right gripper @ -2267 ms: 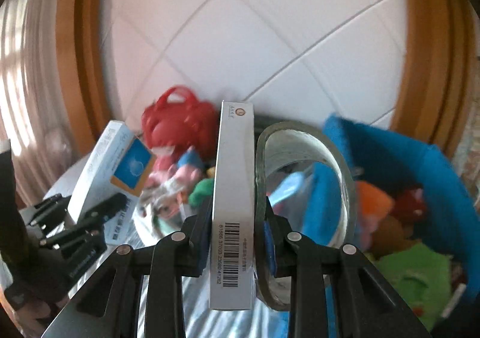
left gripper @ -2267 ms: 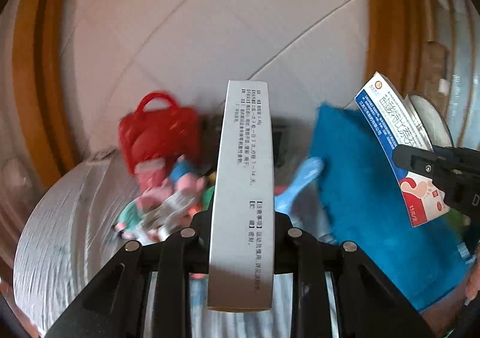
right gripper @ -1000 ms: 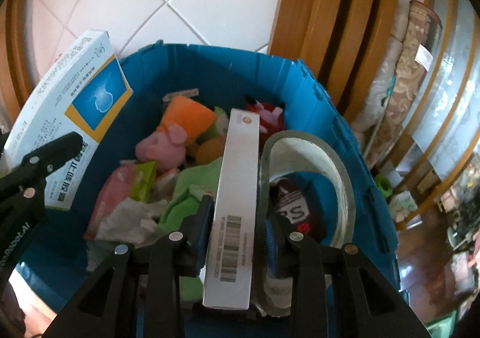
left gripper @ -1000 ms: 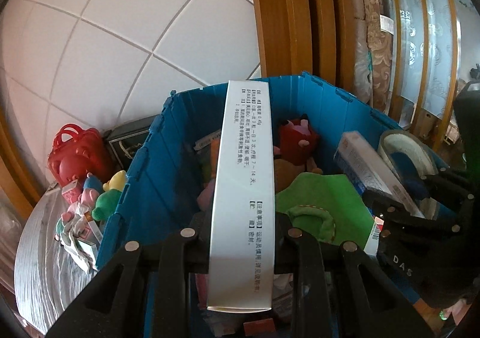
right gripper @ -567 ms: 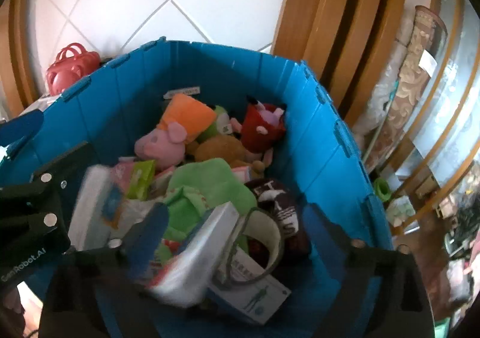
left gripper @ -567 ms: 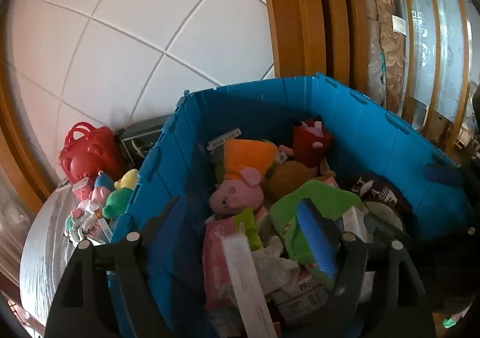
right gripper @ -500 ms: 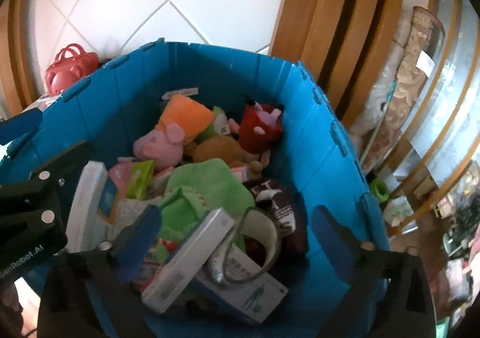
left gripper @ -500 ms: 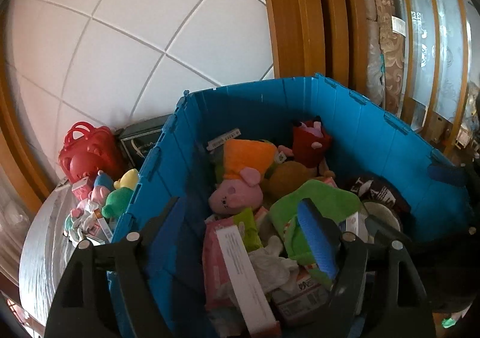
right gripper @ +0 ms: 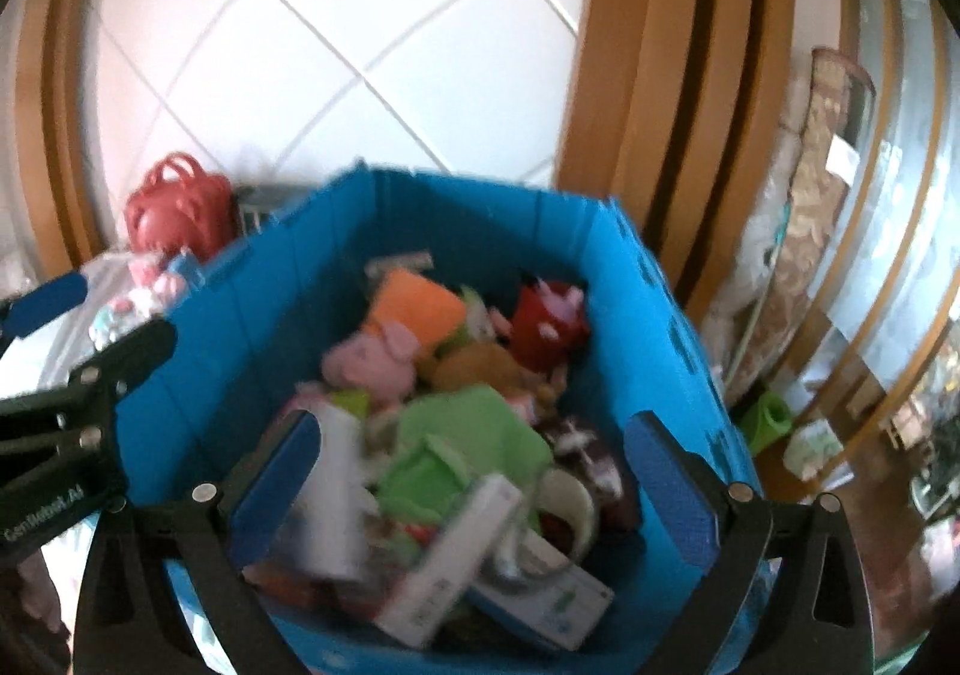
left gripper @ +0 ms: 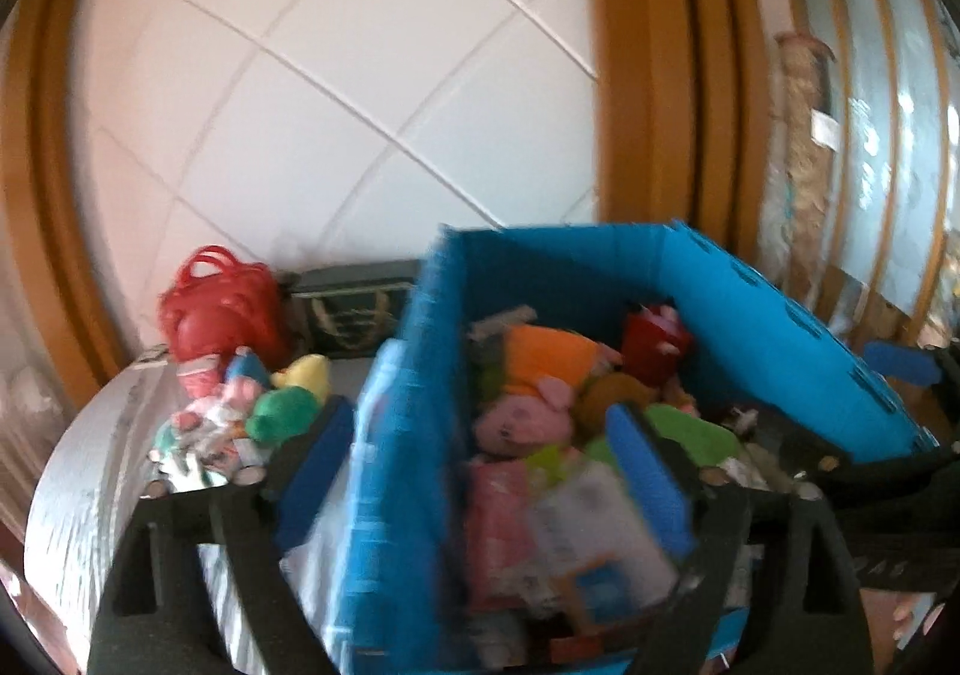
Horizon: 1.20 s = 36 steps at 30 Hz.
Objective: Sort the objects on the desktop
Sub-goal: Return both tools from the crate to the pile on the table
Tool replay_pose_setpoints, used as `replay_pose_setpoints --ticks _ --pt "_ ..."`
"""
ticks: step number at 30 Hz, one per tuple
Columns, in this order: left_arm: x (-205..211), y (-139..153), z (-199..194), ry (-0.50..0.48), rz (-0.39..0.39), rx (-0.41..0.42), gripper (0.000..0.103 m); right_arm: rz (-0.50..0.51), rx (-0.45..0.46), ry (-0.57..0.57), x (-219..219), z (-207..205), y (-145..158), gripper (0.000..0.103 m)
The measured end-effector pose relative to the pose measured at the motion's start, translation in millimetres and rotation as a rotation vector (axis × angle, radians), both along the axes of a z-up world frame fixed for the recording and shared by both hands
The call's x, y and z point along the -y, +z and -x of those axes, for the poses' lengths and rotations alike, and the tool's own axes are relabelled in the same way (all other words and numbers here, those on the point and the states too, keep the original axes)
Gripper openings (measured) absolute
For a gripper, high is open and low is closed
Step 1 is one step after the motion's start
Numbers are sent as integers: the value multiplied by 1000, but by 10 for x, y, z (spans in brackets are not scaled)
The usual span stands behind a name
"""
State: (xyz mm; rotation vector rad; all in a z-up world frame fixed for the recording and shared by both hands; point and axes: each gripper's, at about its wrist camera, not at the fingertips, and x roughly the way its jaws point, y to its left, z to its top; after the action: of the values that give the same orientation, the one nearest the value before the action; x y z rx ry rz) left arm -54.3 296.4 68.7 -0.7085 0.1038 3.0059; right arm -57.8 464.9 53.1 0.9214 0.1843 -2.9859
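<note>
A blue bin [right gripper: 288, 279] holds plush toys, a green cloth [right gripper: 468, 435] and packets. My right gripper [right gripper: 471, 471] hangs open above it with nothing between its jaws. Below it lie a long white box [right gripper: 450, 561], a tape roll [right gripper: 564, 501] and a second white box [right gripper: 336, 495]. My left gripper [left gripper: 480, 471] is over the bin's [left gripper: 750, 303] left wall, its jaws opening and gripping nothing; a blurred white box [left gripper: 594, 531] lies in the bin beneath. Each gripper's fingers [right gripper: 120, 357] show at the edge of the other's view.
Left of the bin, a round white table [left gripper: 90, 465] carries a red bag [left gripper: 216, 309], several small toys [left gripper: 240, 411] and a dark box [left gripper: 354, 303]. Behind are a tiled wall and wooden frames. A rolled rug [right gripper: 828, 195] stands at the right.
Both grippers opened and let go: the left dropped its white box, the right its box and tape roll, all into the bin. Both then rose and drew back, the left view swinging leftward.
</note>
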Motion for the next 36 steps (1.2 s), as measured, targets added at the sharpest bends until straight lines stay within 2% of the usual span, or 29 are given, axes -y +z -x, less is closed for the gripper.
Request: replay_pose_setpoints --ticks 3,7,11,16,22,25,32,36 --pt "407 40 -57 78 1 -38 97 47 -47 58 231 -13 124 103" --pt "980 -1 -27 177 -3 -31 97 62 -85 136 767 57 209 103" --pt "1647 -118 55 271 -21 -8 97 112 -86 222 1300 178 214 103" --pt "2560 -401 293 371 -33 52 97 166 -59 328 2131 387 94 103" --pt "3555 -926 670 463 -54 184 97 182 72 365 3130 948 -429 103" --pt "3883 -1238 822 486 -72 253 97 194 159 338 3368 1256 -796 103" --pt "4150 -1932 1267 502 -124 410 97 155 338 266 3609 1840 -1664 103" --pt "4170 -2255 1554 506 -190 481 97 123 393 253 3653 2057 -1998 103"
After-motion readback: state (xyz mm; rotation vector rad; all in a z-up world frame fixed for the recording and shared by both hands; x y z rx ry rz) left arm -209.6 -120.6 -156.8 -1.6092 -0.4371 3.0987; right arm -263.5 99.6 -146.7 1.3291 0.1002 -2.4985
